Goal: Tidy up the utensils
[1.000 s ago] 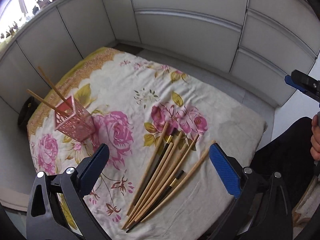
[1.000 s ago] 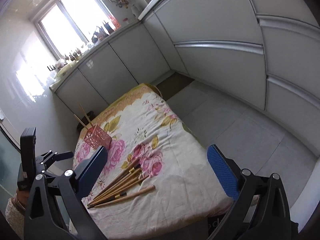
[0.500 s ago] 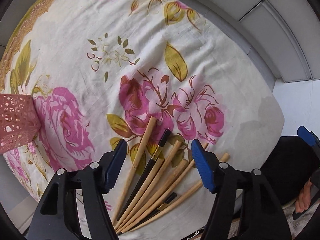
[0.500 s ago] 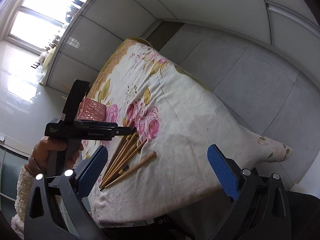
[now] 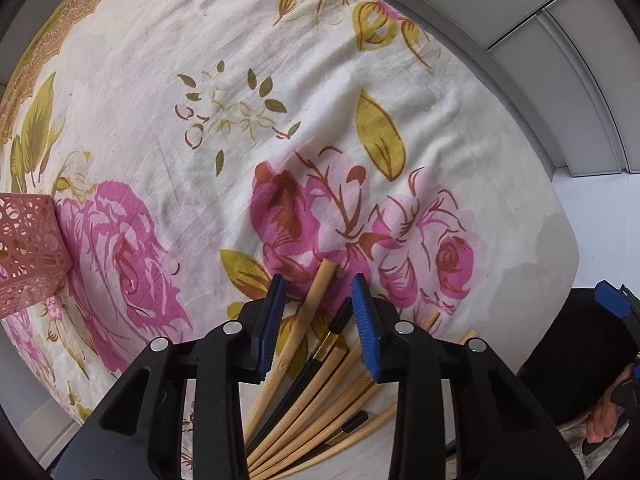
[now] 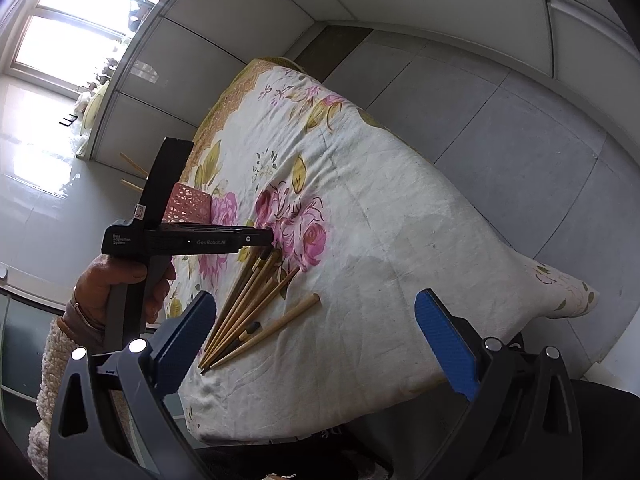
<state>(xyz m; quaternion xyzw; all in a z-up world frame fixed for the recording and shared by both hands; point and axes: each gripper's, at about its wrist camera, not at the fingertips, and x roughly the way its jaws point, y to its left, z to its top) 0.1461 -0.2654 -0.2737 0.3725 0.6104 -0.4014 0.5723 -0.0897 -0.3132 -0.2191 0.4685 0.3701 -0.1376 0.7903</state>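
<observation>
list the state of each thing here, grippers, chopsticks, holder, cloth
left gripper: jaws partly closed, astride the top of the bundle, nothing clamped yet
right gripper: wide open, empty, held back from the table
loose chopsticks: lying flat, fanned out on the cloth
pink holder: upright, two chopsticks sticking out
floral cloth: spread over the table, wrinkled
</observation>
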